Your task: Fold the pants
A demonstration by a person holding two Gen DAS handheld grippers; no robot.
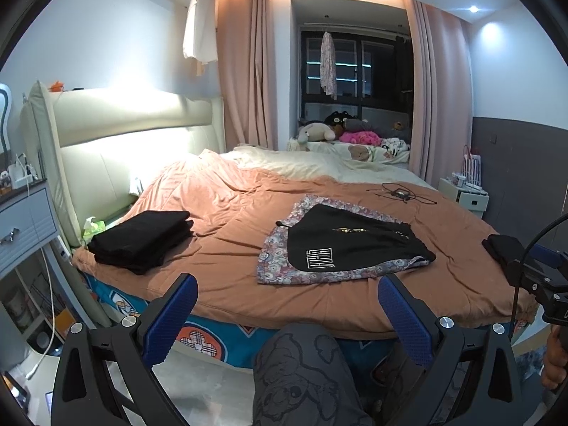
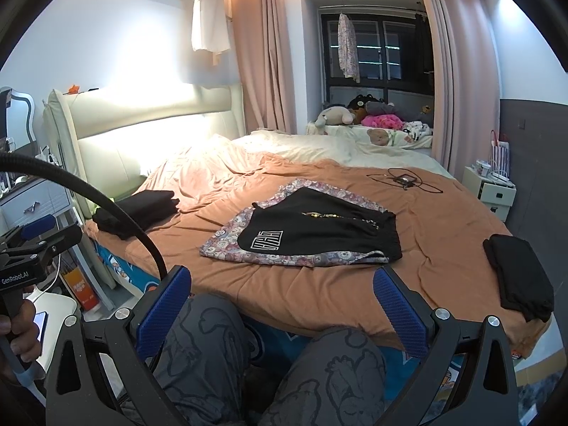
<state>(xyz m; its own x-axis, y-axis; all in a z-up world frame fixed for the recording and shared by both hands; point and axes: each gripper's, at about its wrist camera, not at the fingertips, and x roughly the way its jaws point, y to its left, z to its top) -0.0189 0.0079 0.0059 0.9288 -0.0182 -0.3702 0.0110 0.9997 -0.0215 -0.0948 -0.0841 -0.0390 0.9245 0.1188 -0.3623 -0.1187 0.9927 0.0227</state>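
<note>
Black logo pants (image 1: 351, 243) over floral patterned cloth (image 1: 280, 255) on orange bedspread (image 1: 227, 220); folded black stack (image 1: 142, 239) left, tangled black cable (image 1: 399, 191) behind. Left gripper (image 1: 287, 314), right gripper (image 2: 282, 307): jaws wide, empty.

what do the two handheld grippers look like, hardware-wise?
Both match: black angular frames with silver bolts, blue textured pads on the fingers. The left gripper carries white "GenRobot.AI" lettering on its body and a thick black cable, seen from the right wrist view. The right gripper also trails a thinner black cable.
</note>
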